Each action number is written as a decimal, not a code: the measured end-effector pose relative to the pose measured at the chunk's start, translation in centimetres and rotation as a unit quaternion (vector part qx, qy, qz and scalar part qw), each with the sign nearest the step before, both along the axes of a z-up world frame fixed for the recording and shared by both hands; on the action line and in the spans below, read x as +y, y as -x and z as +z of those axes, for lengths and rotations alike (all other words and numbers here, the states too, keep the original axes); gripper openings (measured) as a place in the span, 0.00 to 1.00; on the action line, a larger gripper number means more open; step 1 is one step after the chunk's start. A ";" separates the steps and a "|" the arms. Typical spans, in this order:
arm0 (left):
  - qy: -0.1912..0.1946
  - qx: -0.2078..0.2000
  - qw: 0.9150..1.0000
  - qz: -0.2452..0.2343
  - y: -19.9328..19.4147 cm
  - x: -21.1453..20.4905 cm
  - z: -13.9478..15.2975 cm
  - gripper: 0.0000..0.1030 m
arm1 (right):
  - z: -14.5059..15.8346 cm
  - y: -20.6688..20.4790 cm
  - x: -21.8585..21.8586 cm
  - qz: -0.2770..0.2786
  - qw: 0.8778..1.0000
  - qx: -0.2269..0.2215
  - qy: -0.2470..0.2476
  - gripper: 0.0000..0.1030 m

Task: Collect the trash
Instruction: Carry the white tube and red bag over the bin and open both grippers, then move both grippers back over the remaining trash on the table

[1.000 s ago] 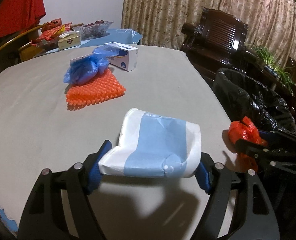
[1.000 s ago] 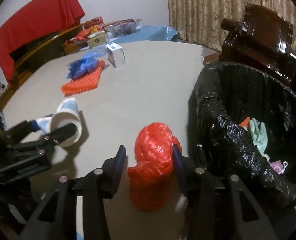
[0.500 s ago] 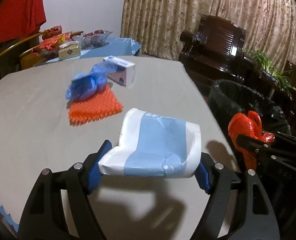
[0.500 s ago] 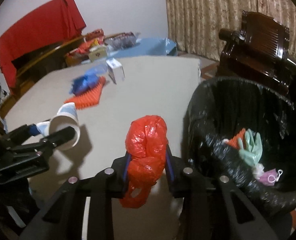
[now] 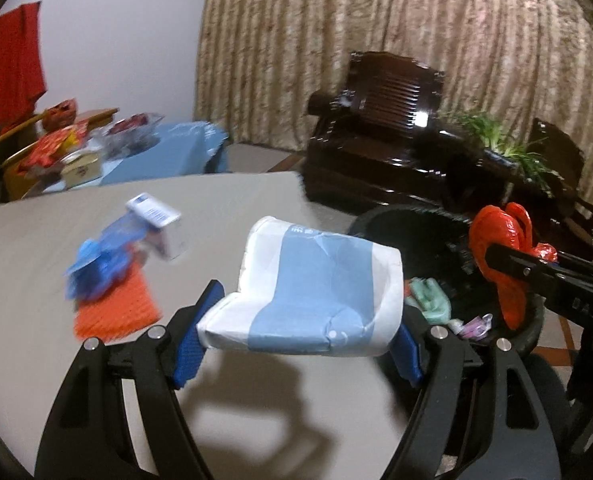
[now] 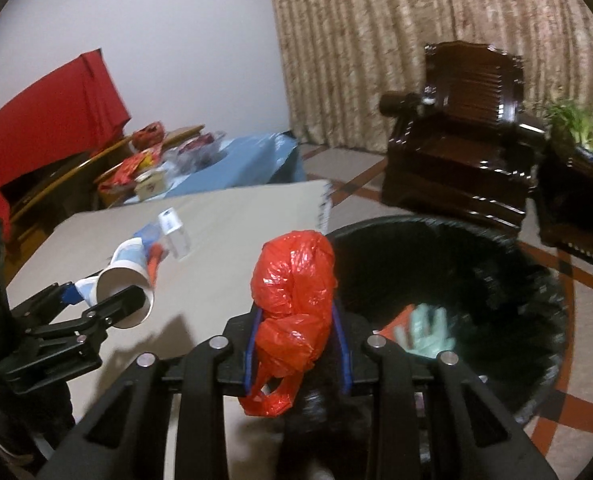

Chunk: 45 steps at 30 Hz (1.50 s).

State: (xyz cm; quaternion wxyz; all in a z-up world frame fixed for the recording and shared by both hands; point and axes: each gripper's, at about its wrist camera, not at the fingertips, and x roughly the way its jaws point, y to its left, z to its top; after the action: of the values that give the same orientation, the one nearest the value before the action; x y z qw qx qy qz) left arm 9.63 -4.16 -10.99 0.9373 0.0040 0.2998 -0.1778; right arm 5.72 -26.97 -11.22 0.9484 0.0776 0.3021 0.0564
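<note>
Nearest to you, your right tool [image 6: 296, 354] is clenched on the crumpled red plastic bag [image 6: 294, 300]; its jaws have just been closing, and the bag sits squeezed between them with its loose handle dangling below, right at the near rim of the black-lined bin [image 6: 536, 360]. Your left tool [image 5: 302, 344] is clamped on the flattened blue-and-white paper cup [image 5: 316, 296], held off the counter [image 5: 36, 280] on the counter side of the bin, not yet over its mouth. So two pieces are in hand but neither is dropped; I judge both need carrying over the bin's opening and letting go. Inside the bin, part of the job already looks done: a pale green glove [image 6: 428, 332], something orange beside it and a small pinkish scrap [image 5: 476, 324] lie at the bottom. Farther from the bin, out on the counter, three things are left: an orange spiky mat [image 5: 116, 312], a blue plastic bag [image 5: 104, 264] lying on its far edge, and a small white-and-blue box [image 5: 158, 224] just beyond that. Whether the box counts as trash you cannot tell from here. By my reckoning you are roughly midway.
</note>
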 end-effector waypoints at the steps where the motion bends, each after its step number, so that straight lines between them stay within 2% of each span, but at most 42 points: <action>1: 0.001 -0.001 1.000 -0.007 -0.2 -0.8 0.2 0.71 | 0.2 -0.1 -0.7 -0.007 1.000 -0.002 0.001 0.29; 11: 0.008 -0.014 0.997 -0.078 -2.4 -9.5 1.1 0.71 | 0.3 -0.8 -7.1 -0.066 0.998 -0.003 0.003 0.29; 17: 0.013 -0.008 0.993 -0.117 -3.6 -14.3 0.9 0.72 | -0.3 -1.1 -9.8 -0.093 0.996 0.005 0.002 0.30; 19: 0.019 0.002 0.991 -0.130 -4.0 -15.2 0.6 0.73 | -0.7 -1.1 -10.7 -0.101 0.995 0.010 0.004 0.34; 20: 0.024 0.008 0.990 -0.136 -4.1 -15.5 0.5 0.76 | -0.9 -1.2 -11.0 -0.106 0.994 0.013 0.006 0.37; 21: 0.033 0.017 0.989 -0.146 -4.4 -15.8 0.4 0.83 | -1.1 -1.2 -11.3 -0.110 0.994 0.016 0.008 0.43; 25: 0.038 0.022 0.988 -0.150 -4.4 -15.7 0.0 0.87 | -1.5 -0.7 -12.1 -0.122 0.992 0.017 0.011 0.63; 27: 0.033 0.021 0.989 -0.145 -4.5 -15.3 -0.1 0.87 | -1.6 -0.4 -12.3 -0.130 0.991 0.014 0.013 0.79; 31: 0.027 0.014 0.992 -0.127 -4.3 -13.7 0.2 0.88 | -1.2 0.1 -12.2 -0.128 0.992 0.008 0.018 0.93; 37: 0.003 -0.005 0.997 -0.080 -3.3 -10.6 1.1 0.92 | -0.4 0.1 -10.8 -0.112 0.994 0.004 0.009 0.94; 45: 0.003 -0.014 1.000 -0.013 -2.9 -4.3 2.5 0.93 | 0.8 -1.4 -6.1 -0.068 0.998 -0.007 0.005 0.94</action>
State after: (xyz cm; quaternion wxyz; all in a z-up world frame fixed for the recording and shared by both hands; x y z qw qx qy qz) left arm 12.55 -8.43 -8.53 0.9390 0.0078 0.2859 -0.1912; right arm 7.11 -33.10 -10.40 0.9524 0.0933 0.2900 -0.0094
